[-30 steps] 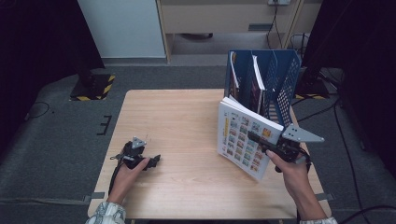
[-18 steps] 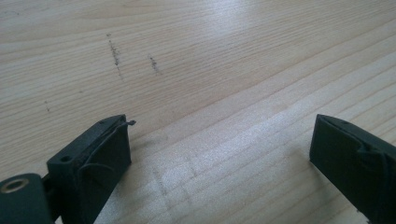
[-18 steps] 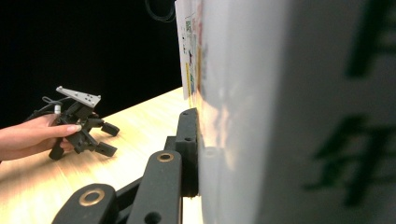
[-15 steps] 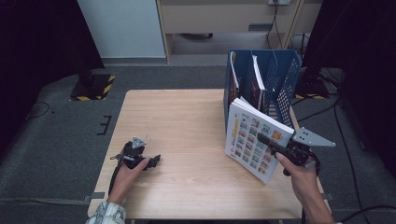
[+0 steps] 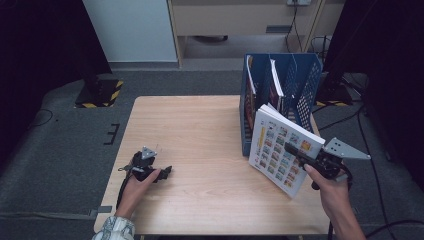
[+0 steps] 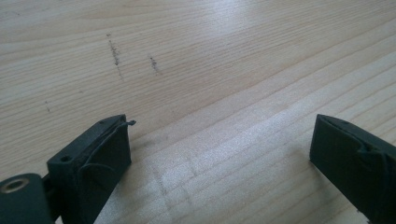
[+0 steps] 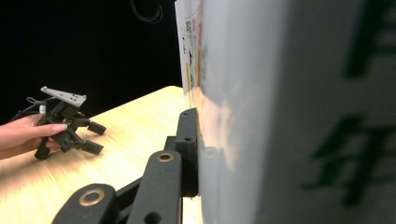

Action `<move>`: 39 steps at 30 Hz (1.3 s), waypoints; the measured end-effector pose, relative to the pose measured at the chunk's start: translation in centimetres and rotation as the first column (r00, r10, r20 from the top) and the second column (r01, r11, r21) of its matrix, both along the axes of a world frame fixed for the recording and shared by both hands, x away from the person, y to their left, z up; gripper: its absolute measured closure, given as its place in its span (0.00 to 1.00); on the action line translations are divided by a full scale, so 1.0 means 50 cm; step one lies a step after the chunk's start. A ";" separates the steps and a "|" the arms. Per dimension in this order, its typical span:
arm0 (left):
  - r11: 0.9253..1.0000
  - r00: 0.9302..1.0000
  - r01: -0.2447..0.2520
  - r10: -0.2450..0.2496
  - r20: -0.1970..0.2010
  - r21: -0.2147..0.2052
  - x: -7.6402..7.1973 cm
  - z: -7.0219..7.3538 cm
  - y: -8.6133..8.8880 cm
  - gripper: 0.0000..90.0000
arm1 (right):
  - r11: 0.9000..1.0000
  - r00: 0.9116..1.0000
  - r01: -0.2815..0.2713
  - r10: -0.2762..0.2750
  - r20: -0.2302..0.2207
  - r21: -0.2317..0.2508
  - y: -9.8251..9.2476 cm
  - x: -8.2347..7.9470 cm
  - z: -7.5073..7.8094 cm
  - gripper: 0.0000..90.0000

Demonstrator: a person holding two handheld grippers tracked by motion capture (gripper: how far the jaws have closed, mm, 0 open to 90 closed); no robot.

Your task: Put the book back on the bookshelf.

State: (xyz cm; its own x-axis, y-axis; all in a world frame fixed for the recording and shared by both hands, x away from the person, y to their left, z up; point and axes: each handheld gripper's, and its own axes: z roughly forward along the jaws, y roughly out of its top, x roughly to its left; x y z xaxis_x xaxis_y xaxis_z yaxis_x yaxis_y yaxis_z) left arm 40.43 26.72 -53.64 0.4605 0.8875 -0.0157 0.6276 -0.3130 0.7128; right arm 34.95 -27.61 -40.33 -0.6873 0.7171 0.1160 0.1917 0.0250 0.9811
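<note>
A thin white book (image 5: 277, 150) with a grid of small coloured pictures on its cover hangs tilted above the table's right side, in front of the blue rack (image 5: 306, 82). My right gripper (image 5: 301, 156) is shut on its right edge. In the right gripper view the book (image 7: 280, 93) is pressed against one black finger (image 7: 188, 149), and the other finger is hidden behind it. My left gripper (image 5: 162, 172) rests on the wooden table (image 5: 200, 125) at the front left. It is open, with bare wood between its jaws (image 6: 219, 140).
The blue mesh rack stands at the table's back right and holds a few upright books (image 5: 274, 80) in its slots. The person's left hand (image 7: 28, 133) holding the left gripper (image 7: 91, 137) shows far off in the right gripper view. Dark floor surrounds the table.
My right gripper has carried the book to the right and a little toward the table's front edge. The left gripper has stayed in place.
</note>
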 end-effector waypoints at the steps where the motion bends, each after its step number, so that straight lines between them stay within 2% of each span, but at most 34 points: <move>1: 1.000 1.000 0.000 0.000 0.000 0.000 0.000 0.000 0.000 0.05 | 1.000 1.000 0.003 -0.003 0.000 0.001 -0.002 -0.001 0.000 0.82; 28: 1.000 1.000 0.002 -0.002 0.000 0.011 0.000 0.000 -0.001 0.05 | 0.996 0.996 0.085 -0.085 -0.004 -0.006 -0.073 -0.030 0.012 0.82; 33: 1.000 1.000 0.002 -0.002 0.000 0.012 0.000 0.000 -0.002 0.05 | 0.995 0.995 0.098 -0.098 0.005 -0.006 -0.085 -0.040 0.026 0.82; 39: 1.000 1.000 0.000 0.000 0.002 0.013 0.000 -0.001 -0.003 0.05 | 0.994 0.994 0.112 -0.112 0.019 -0.006 -0.094 -0.051 0.063 0.82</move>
State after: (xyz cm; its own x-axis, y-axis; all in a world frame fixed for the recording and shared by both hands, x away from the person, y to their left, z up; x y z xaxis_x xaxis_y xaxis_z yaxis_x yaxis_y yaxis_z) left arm 40.43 26.58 -53.67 0.4603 0.8877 -0.0034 0.6262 -0.3220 0.7101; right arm 32.41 -32.30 -37.19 -0.6047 0.7903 0.0988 0.1753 0.0111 0.9845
